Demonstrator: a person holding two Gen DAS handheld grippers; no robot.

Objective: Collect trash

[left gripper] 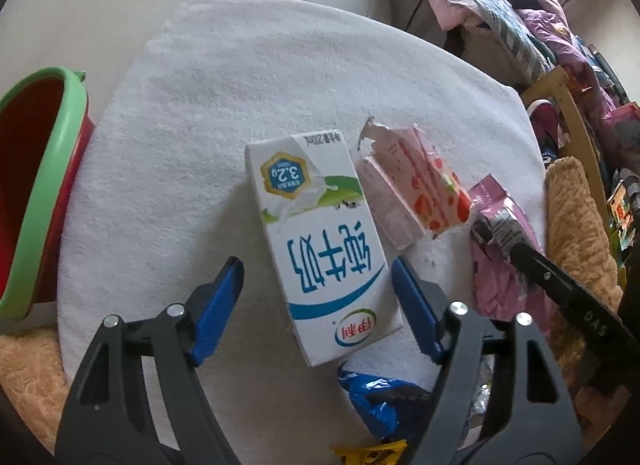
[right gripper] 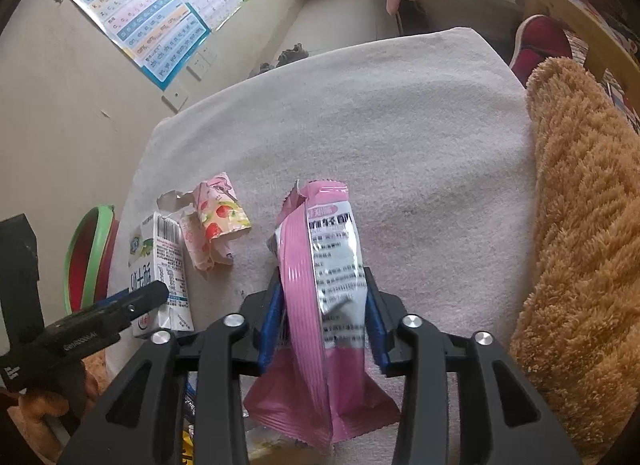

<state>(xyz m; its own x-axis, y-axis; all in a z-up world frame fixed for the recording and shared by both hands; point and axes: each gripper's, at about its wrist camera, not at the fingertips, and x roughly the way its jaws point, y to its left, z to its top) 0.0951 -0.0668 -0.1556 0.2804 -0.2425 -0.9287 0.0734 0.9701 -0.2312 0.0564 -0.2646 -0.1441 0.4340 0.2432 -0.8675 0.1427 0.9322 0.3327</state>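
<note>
A white milk carton (left gripper: 320, 241) lies on the white towel (left gripper: 240, 77). My left gripper (left gripper: 318, 277) is open, its blue fingers on either side of the carton's near end and apart from it. The carton also shows in the right wrist view (right gripper: 160, 261). My right gripper (right gripper: 322, 285) is shut on a pink snack wrapper (right gripper: 320, 273) and holds it above the towel; the wrapper also shows in the left wrist view (left gripper: 500, 225). A torn pink strawberry carton (left gripper: 412, 185) lies next to the milk carton. A green-rimmed red bin (left gripper: 36, 185) stands at the left.
A blue wrapper (left gripper: 380, 397) and a yellow one (left gripper: 372, 453) lie near the towel's front edge. A brown plush blanket (right gripper: 580, 225) borders the towel on the right. A wooden chair (left gripper: 576, 113) and heaped clothes (left gripper: 540, 17) are beyond. Posters (right gripper: 152, 13) hang on the wall.
</note>
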